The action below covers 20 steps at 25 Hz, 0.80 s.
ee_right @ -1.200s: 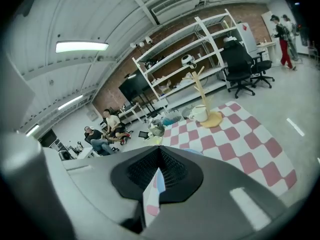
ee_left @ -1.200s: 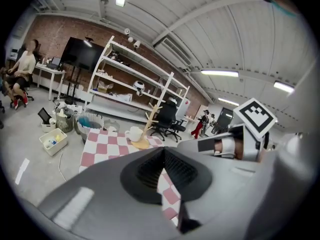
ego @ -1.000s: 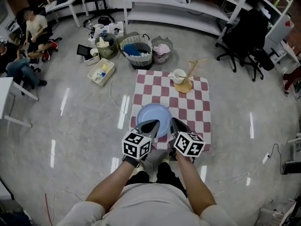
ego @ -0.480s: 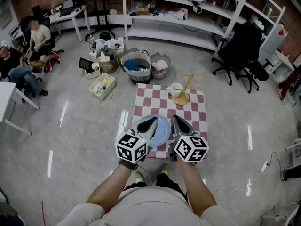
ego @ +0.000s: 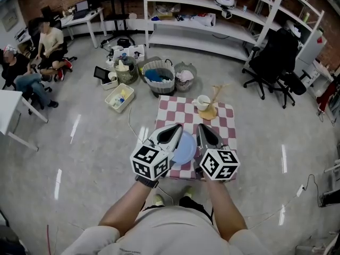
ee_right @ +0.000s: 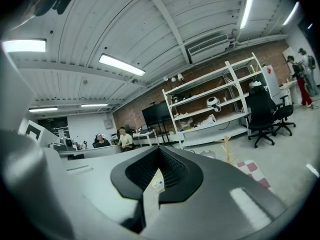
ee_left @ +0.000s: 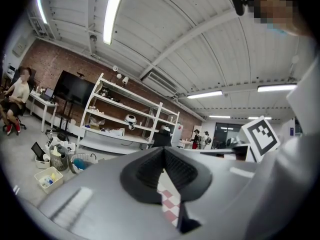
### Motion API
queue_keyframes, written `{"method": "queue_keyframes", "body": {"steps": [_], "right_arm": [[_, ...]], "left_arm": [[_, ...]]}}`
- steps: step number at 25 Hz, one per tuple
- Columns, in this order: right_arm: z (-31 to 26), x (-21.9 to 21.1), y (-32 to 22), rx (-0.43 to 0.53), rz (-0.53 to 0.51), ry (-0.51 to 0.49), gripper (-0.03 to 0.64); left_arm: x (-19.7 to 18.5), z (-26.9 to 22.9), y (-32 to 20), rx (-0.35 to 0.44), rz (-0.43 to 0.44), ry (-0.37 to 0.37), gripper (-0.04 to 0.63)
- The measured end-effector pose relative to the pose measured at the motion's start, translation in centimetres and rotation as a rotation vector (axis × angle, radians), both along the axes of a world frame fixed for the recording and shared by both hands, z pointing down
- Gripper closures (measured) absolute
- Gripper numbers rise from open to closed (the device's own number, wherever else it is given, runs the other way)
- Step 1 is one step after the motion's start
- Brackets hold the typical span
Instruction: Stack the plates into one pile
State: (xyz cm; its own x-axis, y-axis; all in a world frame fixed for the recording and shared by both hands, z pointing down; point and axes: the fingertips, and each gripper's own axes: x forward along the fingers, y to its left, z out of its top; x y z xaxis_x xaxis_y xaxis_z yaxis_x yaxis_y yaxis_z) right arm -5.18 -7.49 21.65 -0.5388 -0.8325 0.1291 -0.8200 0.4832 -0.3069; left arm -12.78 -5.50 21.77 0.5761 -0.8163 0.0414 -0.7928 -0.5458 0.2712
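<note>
A light blue plate (ego: 184, 147) lies on the near half of the red-and-white checkered table (ego: 224, 122); I cannot tell whether more plates lie under it. Both grippers are held high above it, close to the head camera. The left gripper (ego: 176, 127) covers the plate's left edge and the right gripper (ego: 203, 127) its right edge. In the left gripper view, the left gripper (ee_left: 162, 154) is shut with nothing in it, and a strip of checkered cloth (ee_left: 168, 204) shows below the jaws. In the right gripper view, the right gripper (ee_right: 159, 159) is also shut and empty.
A white cup (ego: 203, 101) and a wooden stand on a tan mat (ego: 209, 112) sit at the table's far edge. Beyond it stand two baskets (ego: 159, 73), bins (ego: 120, 96), white shelving (ego: 212, 20) and a black office chair (ego: 276, 52). People sit at the far left (ego: 48, 39).
Both grippers have risen toward the camera and stayed shut. The table and plate now look smaller and farther below, and the grippers hide more of the plate.
</note>
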Motion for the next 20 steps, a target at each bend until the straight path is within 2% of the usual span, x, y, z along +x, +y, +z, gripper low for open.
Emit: {"method": "queue_keyframes", "body": {"steps": [20], "right_arm": [[0.1,-1.2,0.9,0.012,-0.010,0.008,0.607]], "left_arm": [[-1.3,-0.4,0.5,0.031,-0.024,-0.008,0.589]]}}
